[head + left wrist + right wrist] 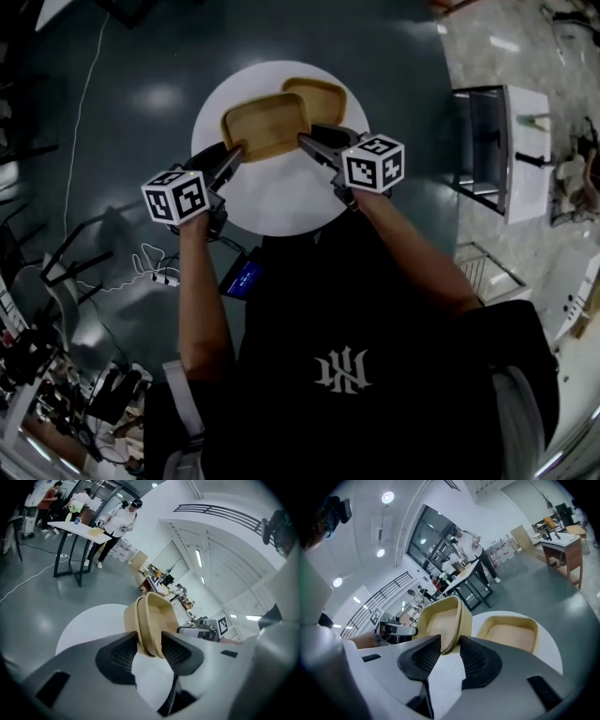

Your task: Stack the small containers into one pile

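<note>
Two grips: left hand-held gripper [150, 641] and right hand-held gripper [450, 645] each clamp a rim of the shallow tan rectangular container [267, 127].
Advice: I'd level it over the matching tan container [323, 94], 1 o'clock.

Free tabletop [281, 202] nearside; second tray [321, 93] behind.

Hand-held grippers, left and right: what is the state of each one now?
Left hand-held gripper: shut on the rim of a container.
Right hand-held gripper: shut on the same container.

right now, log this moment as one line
left gripper: shut on held tray | right gripper: shut on held tray | second tray: flat on white table | stack: not yet done
</note>
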Tool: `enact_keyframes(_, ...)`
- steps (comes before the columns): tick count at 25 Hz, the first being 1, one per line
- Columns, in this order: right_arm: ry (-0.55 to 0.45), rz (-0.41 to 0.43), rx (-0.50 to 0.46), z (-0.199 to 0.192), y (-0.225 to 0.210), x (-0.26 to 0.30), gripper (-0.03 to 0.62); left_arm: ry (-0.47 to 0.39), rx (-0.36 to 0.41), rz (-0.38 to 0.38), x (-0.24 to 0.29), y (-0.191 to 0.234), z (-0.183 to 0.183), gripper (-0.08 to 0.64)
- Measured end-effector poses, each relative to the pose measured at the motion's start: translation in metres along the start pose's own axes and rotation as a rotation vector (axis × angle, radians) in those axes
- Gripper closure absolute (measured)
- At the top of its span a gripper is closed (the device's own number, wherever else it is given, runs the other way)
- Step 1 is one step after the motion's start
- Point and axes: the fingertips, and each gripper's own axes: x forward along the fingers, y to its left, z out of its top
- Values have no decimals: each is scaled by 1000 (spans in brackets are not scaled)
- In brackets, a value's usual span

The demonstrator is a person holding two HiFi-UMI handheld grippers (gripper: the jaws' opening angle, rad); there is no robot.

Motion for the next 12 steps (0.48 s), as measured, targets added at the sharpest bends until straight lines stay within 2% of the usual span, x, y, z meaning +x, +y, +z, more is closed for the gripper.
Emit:
enact_keyframes(7, -52, -19, 53, 1, -2, -6, 443, 56, 41, -13, 7, -2, 11, 408)
enact_keyframes(12, -106, -45, 97, 9, -24, -25, 445, 100, 80, -18, 35, -17, 23, 408)
